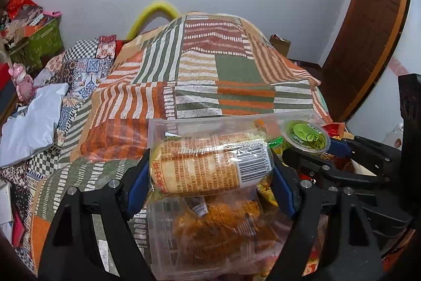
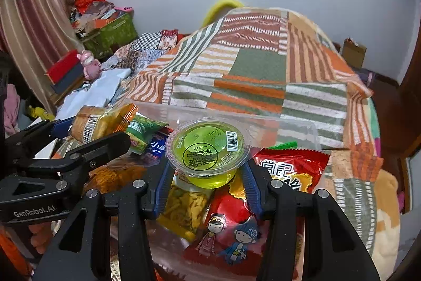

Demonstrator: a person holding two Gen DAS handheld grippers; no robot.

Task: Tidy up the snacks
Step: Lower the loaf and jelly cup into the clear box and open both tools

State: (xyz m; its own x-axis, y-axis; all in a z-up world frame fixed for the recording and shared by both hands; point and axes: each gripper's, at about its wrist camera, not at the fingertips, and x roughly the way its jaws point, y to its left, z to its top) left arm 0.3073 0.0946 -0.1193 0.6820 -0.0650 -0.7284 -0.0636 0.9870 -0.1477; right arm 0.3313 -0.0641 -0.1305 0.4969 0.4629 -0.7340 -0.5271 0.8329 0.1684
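The left gripper (image 1: 210,170), with black arms and blue pads, holds between its pads a roll of round biscuits in clear wrapping with a white barcode label (image 1: 208,166); the roll lies sideways and both pads press on its two ends, so the jaws stand at middle width around it. The right gripper (image 2: 208,173) holds a small round cup of green jelly with a printed film lid (image 2: 208,149); its blue pads close on the lower part of the cup, under the rim, and the cup is a little tilted toward the camera. Both things are above a clear plastic storage box (image 2: 289,123) that stands on a bed with a patchwork cover of orange, green and white stripes (image 2: 252,65). In the box lie many snack packs: a red foil bag with two cartoon figures (image 2: 231,233), a clear bag of yellow chips (image 2: 184,210) and a green packet (image 2: 142,128). In the left wrist view a clear bag with orange-brown snacks (image 1: 218,228) lies under the biscuit roll. The two grippers are just beside each other. At the far left a pink toy figure (image 2: 90,65) stands near a green carton (image 2: 113,33).
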